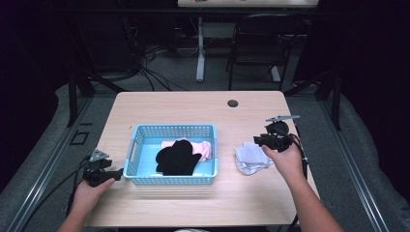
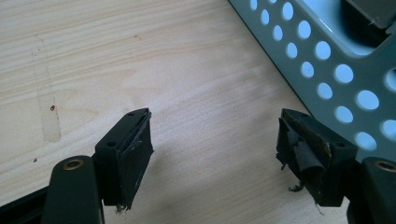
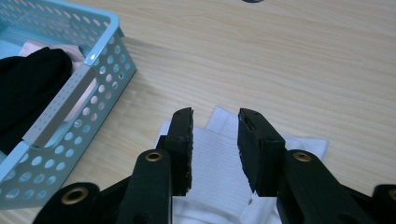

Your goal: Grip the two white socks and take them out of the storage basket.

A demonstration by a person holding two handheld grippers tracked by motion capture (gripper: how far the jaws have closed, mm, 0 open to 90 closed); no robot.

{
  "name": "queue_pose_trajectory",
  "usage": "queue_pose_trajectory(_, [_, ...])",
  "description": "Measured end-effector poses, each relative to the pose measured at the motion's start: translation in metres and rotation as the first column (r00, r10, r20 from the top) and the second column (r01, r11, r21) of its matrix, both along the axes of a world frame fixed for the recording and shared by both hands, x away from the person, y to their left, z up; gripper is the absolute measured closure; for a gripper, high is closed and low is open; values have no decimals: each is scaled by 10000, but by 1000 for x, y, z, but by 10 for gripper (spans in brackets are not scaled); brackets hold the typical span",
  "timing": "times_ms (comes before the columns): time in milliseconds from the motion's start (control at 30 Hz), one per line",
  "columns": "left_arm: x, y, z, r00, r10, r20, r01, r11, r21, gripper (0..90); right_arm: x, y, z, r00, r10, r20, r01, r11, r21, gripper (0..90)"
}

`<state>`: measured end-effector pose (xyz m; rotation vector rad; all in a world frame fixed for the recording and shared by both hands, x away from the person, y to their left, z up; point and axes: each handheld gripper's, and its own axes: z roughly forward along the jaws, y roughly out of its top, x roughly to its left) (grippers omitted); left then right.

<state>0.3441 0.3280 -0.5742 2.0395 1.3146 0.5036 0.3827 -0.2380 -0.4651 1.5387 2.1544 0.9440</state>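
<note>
Right gripper (image 3: 215,149) over white folded cloth (image 3: 219,172) on table (image 1: 193,106), right of blue basket (image 1: 170,180). Fingers (image 3: 180,149) parted partway above cloth, not pressing it. Cloth lies flat just beside basket, apart from it. Basket holds black garment (image 1: 178,158) on top of pink one (image 1: 205,147). Left gripper (image 2: 215,154) at basket's left outer wall, fingers (image 2: 133,154) wide, bare table between them.

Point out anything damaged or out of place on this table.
The pads of the left tongs are frayed: the black lining on one pad peels and curls loose. A white cloth lies rumpled on the table, outside the blue basket holding the other garments.
</note>
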Motion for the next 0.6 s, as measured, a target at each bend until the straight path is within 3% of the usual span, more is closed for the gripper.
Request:
queue_pose_trajectory(233, [0, 0, 0, 10000, 19, 23, -19, 10000, -16, 264, -6, 14, 3, 9986, 448, 270, -445, 9990, -107, 655])
queue_pose_trajectory(600, [0, 0, 0, 10000, 17, 33, -17, 10000, -16, 264, -17, 27, 7, 9962, 811, 324, -805, 9966, -178, 655])
